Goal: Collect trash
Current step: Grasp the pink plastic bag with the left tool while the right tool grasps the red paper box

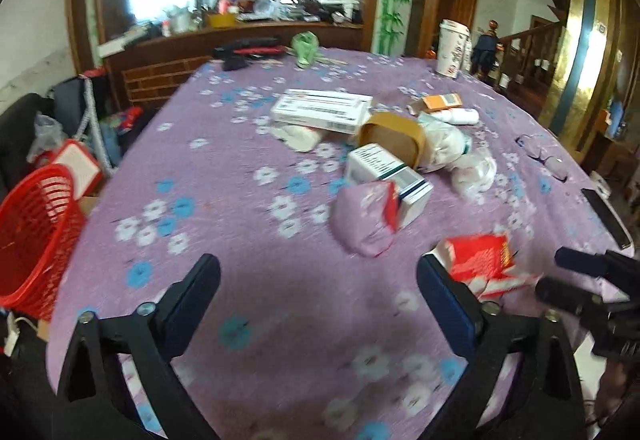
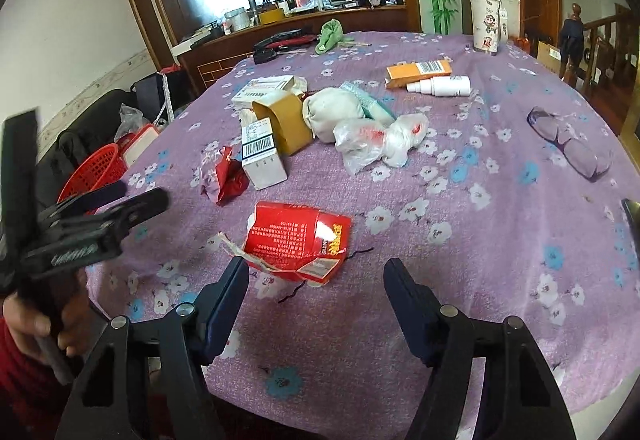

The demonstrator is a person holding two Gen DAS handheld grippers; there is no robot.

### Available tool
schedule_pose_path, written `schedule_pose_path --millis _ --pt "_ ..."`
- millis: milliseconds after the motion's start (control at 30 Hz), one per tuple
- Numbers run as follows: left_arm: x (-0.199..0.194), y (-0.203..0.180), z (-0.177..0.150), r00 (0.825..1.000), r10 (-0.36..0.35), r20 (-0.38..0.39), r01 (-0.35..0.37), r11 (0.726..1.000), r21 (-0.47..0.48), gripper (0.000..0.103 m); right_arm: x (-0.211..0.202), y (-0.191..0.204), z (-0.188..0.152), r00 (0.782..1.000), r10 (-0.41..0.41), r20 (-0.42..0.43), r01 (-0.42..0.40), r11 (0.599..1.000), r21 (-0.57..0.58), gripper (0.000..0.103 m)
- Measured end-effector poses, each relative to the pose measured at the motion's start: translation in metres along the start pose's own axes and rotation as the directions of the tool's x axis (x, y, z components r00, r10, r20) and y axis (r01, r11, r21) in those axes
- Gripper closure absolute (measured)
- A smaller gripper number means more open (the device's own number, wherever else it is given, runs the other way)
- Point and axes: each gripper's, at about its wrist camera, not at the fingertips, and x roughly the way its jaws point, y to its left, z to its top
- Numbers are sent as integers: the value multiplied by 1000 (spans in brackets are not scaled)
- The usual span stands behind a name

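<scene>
Each gripper is black plastic — 2 angular, triangulated arms with cut-out windows, pinned by round silver screws. The left gripper and right gripper carry flat dark-blue pads on their fingers. The left hand shows a red knitted sleeve — blurred.

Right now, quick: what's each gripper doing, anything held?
Left gripper: open, nothing between its fingers, only tablecloth.
Right gripper: open, holding nothing; the torn red carton lies just ahead of its fingers.
</scene>
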Motion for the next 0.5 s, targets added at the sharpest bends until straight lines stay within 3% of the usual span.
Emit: schedule_pose_path --millis 267,333,400,500 --pt "53 -11 25 992 -38 -118 36 999 -20 29 -2 3 3 999 38 0 -38 998 -58 29" --pt "66 -12 28 988 -39 -147 36 999 -26 40 -2 7 4 999 52 -2 -52 995 -87 29" --pt "75 -11 29 983 -53 -174 48 998 -32 60 0 14 4 997 75 -10 -76 988 -135 29" --pt "81 -12 30 982 -54 -180 52 998 -21 60 5 26 6 994 102 -33 -106 969 -222 32"
